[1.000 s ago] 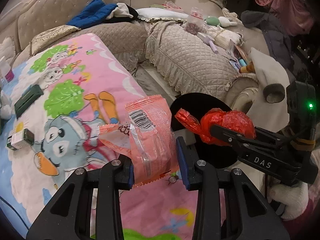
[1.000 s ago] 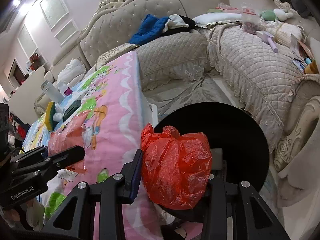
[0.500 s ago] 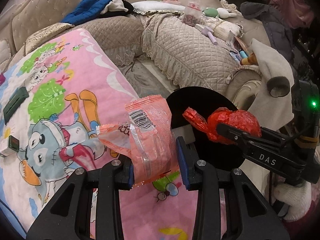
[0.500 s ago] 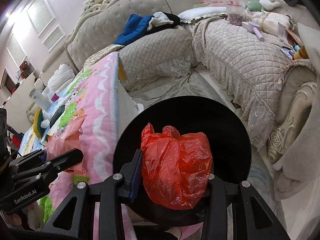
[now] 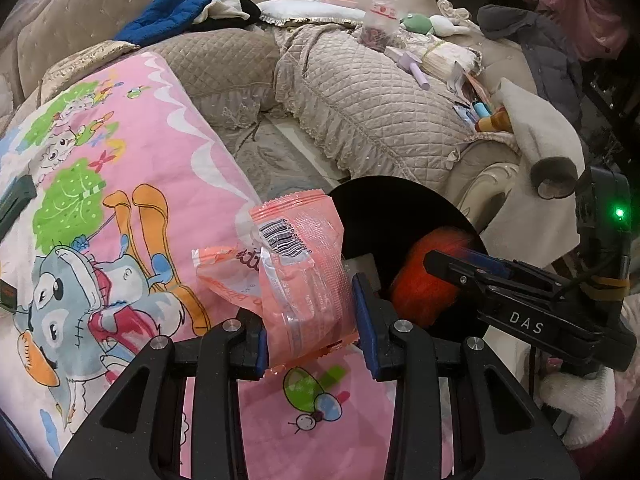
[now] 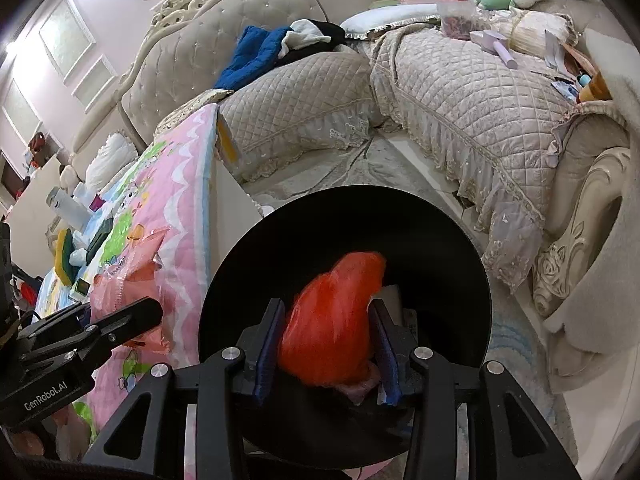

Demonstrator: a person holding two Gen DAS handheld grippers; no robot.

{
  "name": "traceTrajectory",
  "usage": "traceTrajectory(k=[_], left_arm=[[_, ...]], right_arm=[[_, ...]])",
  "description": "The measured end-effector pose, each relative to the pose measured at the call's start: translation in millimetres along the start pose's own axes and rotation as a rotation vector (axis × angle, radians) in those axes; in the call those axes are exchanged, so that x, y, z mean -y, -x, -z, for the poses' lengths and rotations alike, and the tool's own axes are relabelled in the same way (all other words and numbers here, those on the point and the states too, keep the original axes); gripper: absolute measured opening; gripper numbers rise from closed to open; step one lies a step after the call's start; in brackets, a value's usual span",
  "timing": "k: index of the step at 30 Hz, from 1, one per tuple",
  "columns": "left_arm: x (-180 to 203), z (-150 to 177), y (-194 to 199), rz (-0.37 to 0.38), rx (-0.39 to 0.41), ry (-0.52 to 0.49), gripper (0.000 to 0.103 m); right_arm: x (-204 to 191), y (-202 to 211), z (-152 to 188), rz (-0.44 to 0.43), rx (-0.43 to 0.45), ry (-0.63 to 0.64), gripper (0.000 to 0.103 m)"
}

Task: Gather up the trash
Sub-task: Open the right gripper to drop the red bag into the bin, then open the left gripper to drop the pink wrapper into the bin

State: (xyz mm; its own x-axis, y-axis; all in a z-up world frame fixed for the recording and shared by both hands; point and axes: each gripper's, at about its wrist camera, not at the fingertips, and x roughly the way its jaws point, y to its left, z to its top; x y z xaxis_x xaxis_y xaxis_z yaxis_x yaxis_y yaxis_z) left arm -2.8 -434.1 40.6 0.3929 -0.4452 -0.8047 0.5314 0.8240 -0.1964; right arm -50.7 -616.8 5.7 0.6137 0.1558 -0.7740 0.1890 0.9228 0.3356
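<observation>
Right wrist: right gripper point(image 6: 328, 344) loosely flanks blurred red bag point(image 6: 332, 320) — left gripper point(image 5: 310, 320) pinches wrapper point(image 5: 300, 272).

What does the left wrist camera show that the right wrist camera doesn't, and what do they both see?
Only the left wrist view shows the barcode on the pink wrapper held in the left gripper, and the cartoon elephant on the pink blanket.

Only the right wrist view shows the wall panels and the white bottle at the blanket's far end.

Both show the red bag, blurred, between the right gripper's fingers over the black bin, plus the quilted sofa and blue garment.
</observation>
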Motion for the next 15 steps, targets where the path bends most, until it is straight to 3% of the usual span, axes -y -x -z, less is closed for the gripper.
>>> traceTrajectory(k=[5,8,15], left_arm=[[-1,1,1,0.023,-0.005,0.005,0.036],[-2,2,2,0.032,-0.004,0.015,0.049],[-11,1,12,0.076,0.003,0.045,0.05]], right_arm=[[2,2,-3,-0.008,0.009,-0.026,0.046],[2,2,-3,-0.011,0.001,-0.036,0.047],[1,5,-1,0.001,0.003,-0.045,0.048]])
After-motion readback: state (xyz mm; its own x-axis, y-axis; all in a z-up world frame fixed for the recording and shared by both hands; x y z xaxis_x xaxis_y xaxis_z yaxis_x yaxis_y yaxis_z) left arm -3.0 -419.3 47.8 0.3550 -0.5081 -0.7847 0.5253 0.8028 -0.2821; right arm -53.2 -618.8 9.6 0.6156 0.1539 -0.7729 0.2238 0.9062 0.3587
